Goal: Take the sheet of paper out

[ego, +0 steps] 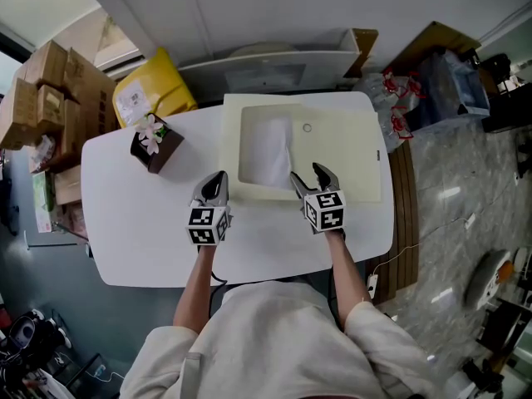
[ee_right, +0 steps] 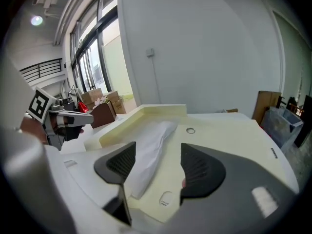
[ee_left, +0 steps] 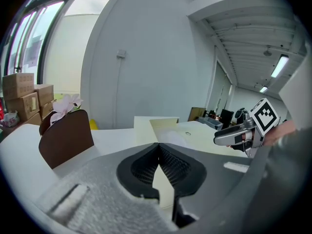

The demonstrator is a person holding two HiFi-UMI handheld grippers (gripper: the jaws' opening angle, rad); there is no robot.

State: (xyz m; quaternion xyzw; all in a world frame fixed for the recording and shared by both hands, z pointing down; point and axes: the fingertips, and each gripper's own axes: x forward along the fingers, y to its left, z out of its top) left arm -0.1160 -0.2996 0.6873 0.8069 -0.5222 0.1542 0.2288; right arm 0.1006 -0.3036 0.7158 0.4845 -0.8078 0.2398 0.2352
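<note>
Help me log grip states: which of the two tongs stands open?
The right tongs: their jaws stand apart, with the sheet of paper showing between them. The left tongs have their jaws closed tip to tip.

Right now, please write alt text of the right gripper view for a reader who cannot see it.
The right gripper, jaws open, points at a white sheet of paper lying in the recess of a cream tray, without touching it. The left gripper shows at the left, beside a brown box of flowers.
</note>
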